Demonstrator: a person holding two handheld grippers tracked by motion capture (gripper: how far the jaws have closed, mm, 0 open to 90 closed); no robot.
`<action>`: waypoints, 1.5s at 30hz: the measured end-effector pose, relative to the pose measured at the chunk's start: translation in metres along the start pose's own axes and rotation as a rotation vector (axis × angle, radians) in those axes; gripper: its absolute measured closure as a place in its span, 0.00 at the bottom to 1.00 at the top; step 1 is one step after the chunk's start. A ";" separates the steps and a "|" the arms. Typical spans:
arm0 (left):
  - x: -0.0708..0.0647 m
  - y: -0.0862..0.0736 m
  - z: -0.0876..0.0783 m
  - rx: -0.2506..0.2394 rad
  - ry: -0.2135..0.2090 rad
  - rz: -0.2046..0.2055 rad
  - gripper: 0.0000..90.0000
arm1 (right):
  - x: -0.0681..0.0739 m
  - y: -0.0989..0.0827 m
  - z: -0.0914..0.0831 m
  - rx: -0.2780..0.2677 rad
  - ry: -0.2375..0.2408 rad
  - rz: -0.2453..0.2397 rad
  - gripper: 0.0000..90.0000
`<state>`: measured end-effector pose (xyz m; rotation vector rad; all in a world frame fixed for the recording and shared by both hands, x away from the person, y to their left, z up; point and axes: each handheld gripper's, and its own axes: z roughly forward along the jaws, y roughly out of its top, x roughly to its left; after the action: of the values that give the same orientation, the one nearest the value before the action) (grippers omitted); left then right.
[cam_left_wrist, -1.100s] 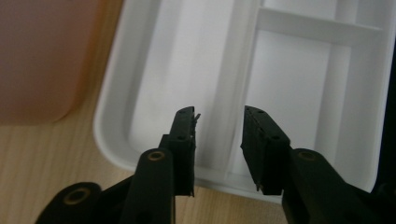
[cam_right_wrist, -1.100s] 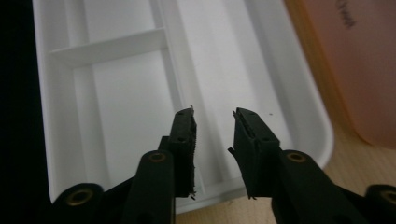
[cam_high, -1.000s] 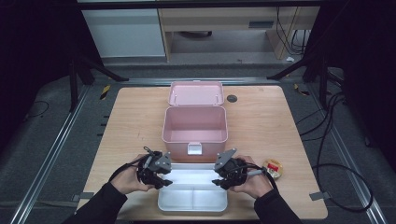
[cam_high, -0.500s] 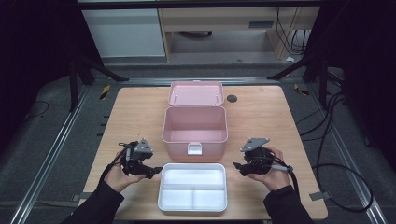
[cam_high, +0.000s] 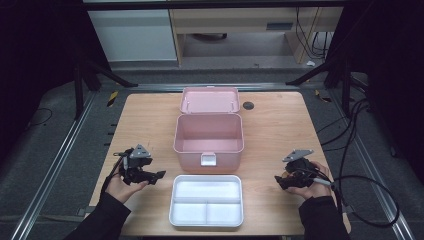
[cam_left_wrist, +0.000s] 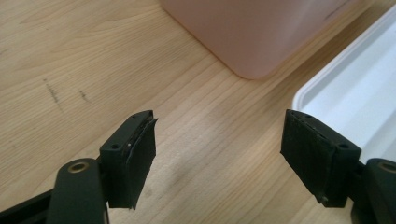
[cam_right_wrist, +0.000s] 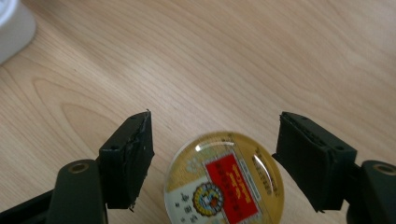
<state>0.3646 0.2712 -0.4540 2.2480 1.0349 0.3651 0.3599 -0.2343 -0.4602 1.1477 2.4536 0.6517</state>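
A pink box (cam_high: 208, 140) stands open mid-table, its lid (cam_high: 209, 100) tipped back behind it. In front of it lies a white divided tray (cam_high: 206, 200). My left gripper (cam_high: 156, 176) hovers left of the tray; its jaws have just been opening and hold nothing, with bare wood under the left gripper (cam_left_wrist: 219, 135). The box corner (cam_left_wrist: 252, 32) and the tray rim (cam_left_wrist: 327, 84) lie ahead of it. My right gripper (cam_high: 279, 181) is right of the tray. A round gold-lidded tin (cam_right_wrist: 224, 184) with a red label lies between the right gripper's (cam_right_wrist: 215, 135) just-opened jaws, untouched.
The wooden table (cam_high: 145, 125) has a small dark round mark (cam_high: 248, 105) near its back right. Cables (cam_high: 370, 195) trail off the right edge. Metal rails run along both sides on the floor.
Both hands have drawn apart from the tray's upper corners, the left to the left and the right to the right over the round tin. The tray stays flat on the table.
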 end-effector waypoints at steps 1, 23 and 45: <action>0.001 -0.001 0.001 0.003 0.001 -0.003 0.29 | -0.001 -0.002 0.000 0.004 0.003 0.016 0.28; 0.002 -0.007 0.010 0.054 0.002 0.002 0.29 | -0.011 -0.018 0.017 0.161 0.054 0.101 0.17; 0.003 -0.008 0.013 0.070 -0.004 0.004 0.29 | -0.015 -0.010 0.012 0.158 0.060 0.110 0.23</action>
<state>0.3681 0.2724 -0.4690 2.3124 1.0571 0.3307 0.3686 -0.2481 -0.4736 1.3502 2.5452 0.5377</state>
